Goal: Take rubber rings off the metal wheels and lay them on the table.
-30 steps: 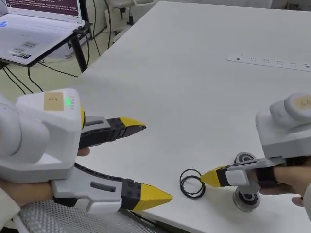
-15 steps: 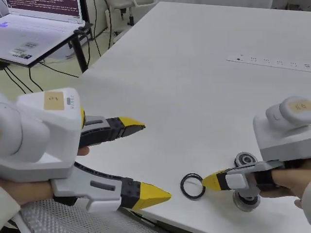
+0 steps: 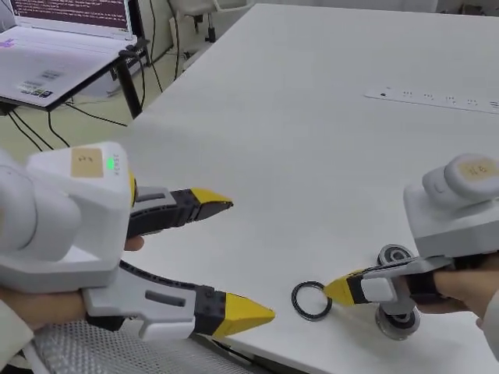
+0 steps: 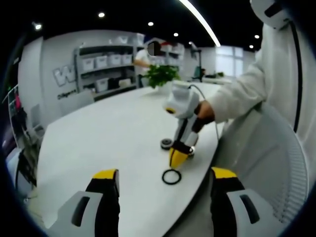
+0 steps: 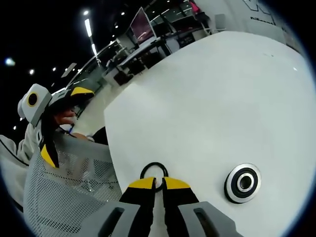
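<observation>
One rubber ring is lying flat on the white surface, low in the head view and near the front edge, so we are counting one removal as nearly complete. We are finding the right hand-held gripper with its jaws together on the near edge of that ring. In the right gripper view the ring's arc is passing between the yellow tips, so release is outstanding.

Two metal wheels are sitting just beside it. The first wheel is standing clear behind the gripper, and the second wheel is lying partly beneath it. We are noting a dark outer band on the first wheel in the right gripper view and judging that a ring may be sitting on it, but the pictures are not settling this. The left hand-held gripper is hanging at lower left, jaws wide apart and holding nothing.

The surface is showing smooth and white, carrying a power strip at upper right. A laptop is glowing on a side desk at upper left, with cables trailing to the floor below. A mesh chair back is showing at bottom left. In the left gripper view we are seeing shelving with bins, a potted plant and ceiling strip lights.
</observation>
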Motion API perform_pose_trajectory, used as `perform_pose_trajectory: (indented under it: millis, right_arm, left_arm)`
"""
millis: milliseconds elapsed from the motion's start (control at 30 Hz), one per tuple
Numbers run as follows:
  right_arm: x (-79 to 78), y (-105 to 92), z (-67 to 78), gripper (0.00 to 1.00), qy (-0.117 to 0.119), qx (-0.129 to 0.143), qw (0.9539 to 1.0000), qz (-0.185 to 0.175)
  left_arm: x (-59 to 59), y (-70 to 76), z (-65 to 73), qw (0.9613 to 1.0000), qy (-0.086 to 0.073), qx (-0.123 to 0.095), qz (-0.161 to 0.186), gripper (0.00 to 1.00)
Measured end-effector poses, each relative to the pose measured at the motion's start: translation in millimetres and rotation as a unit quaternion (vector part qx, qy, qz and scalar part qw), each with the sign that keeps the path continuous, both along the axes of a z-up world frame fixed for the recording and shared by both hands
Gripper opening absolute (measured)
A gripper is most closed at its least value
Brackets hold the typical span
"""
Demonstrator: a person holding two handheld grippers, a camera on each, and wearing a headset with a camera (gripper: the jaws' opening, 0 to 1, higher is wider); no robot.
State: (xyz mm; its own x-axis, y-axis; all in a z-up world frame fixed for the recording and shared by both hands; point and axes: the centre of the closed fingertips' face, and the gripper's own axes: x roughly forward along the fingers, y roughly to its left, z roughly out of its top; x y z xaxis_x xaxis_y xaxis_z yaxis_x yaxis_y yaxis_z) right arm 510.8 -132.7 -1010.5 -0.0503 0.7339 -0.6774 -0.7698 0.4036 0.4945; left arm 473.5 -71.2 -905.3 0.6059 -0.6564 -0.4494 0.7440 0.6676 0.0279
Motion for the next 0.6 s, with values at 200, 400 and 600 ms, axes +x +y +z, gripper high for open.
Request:
perform_pose_trajectory:
  millis: [200, 400, 600]
  right_arm:
    - [1.3, 0.4, 3.9, 0.03, -0.004, 0.005, 1.0000, 0.002]
    - [9.9, -0.4, 19.0, 0.03, -0.016, 0.023, 0.9996, -0.006]
    - [25.3, -8.8, 36.9, 0.04, -0.044, 0.042, 0.9979, -0.021]
  left_arm:
    - [-0.1, 0.4, 1.0, 1.0000, 0.000, 0.003, 0.002, 0.76]
    - [0.9, 0.8, 5.0, 0.9999, -0.003, 0.010, 0.003, 0.76]
    - [4.2, 0.5, 13.8, 0.9998, -0.010, 0.019, 0.002, 0.76]
